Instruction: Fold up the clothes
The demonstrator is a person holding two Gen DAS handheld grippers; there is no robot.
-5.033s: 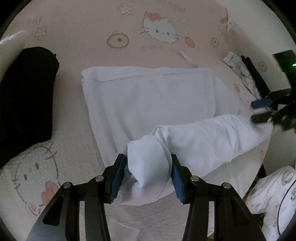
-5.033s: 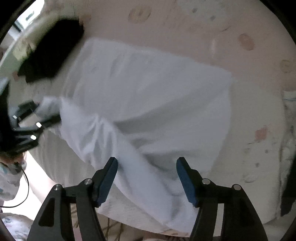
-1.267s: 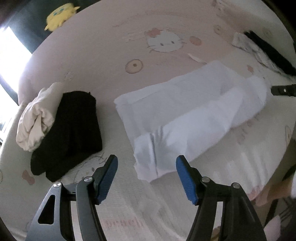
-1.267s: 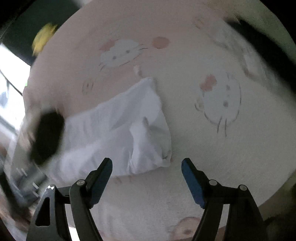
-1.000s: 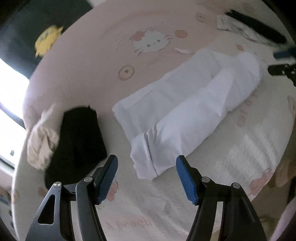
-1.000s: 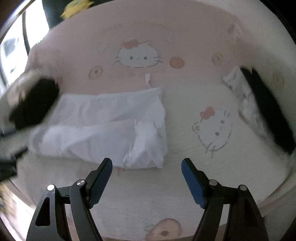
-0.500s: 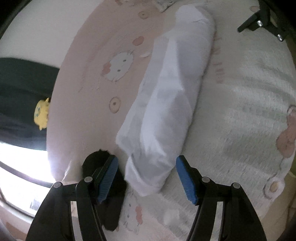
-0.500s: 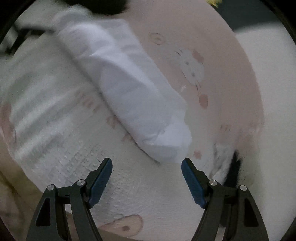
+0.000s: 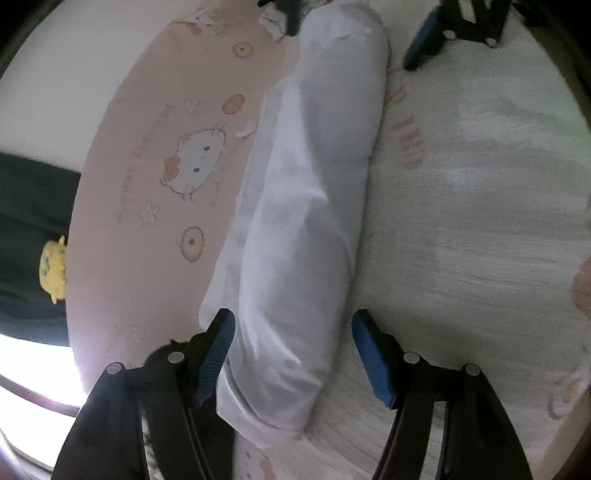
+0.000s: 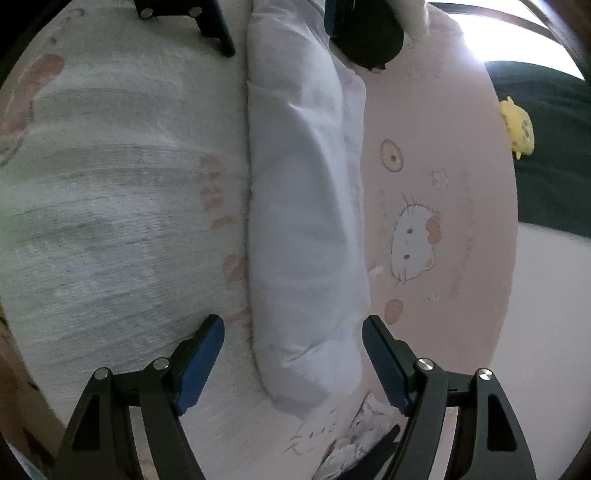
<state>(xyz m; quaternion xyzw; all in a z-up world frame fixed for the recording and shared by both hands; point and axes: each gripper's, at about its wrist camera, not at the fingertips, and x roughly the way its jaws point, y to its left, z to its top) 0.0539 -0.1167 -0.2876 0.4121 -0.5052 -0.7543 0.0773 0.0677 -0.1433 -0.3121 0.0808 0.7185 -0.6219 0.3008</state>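
A white garment point(image 9: 306, 206) lies folded into a long narrow strip on the bed. In the left wrist view its near end sits between the spread fingers of my left gripper point(image 9: 293, 350). The blue pads stand on either side of the cloth and do not squeeze it. In the right wrist view the white garment point(image 10: 303, 221) runs straight away from me, and its other end lies between the wide fingers of my right gripper point(image 10: 291, 354), also not pinched. Each gripper shows at the far end in the other's view: right gripper point(image 9: 436, 33), left gripper point(image 10: 277, 26).
The bed has a pink cartoon-cat sheet point(image 9: 147, 155) and a white quilted blanket point(image 9: 480, 184). A black folded garment point(image 10: 369, 40) lies by the left gripper. Patterned clothes point(image 10: 351, 443) lie near the right gripper. A yellow plush toy point(image 10: 519, 125) sits past the bed's edge.
Both grippers have rolled and come down to opposite ends of the strip, which now runs lengthwise between their fingers. The garment itself has not moved in the last second.
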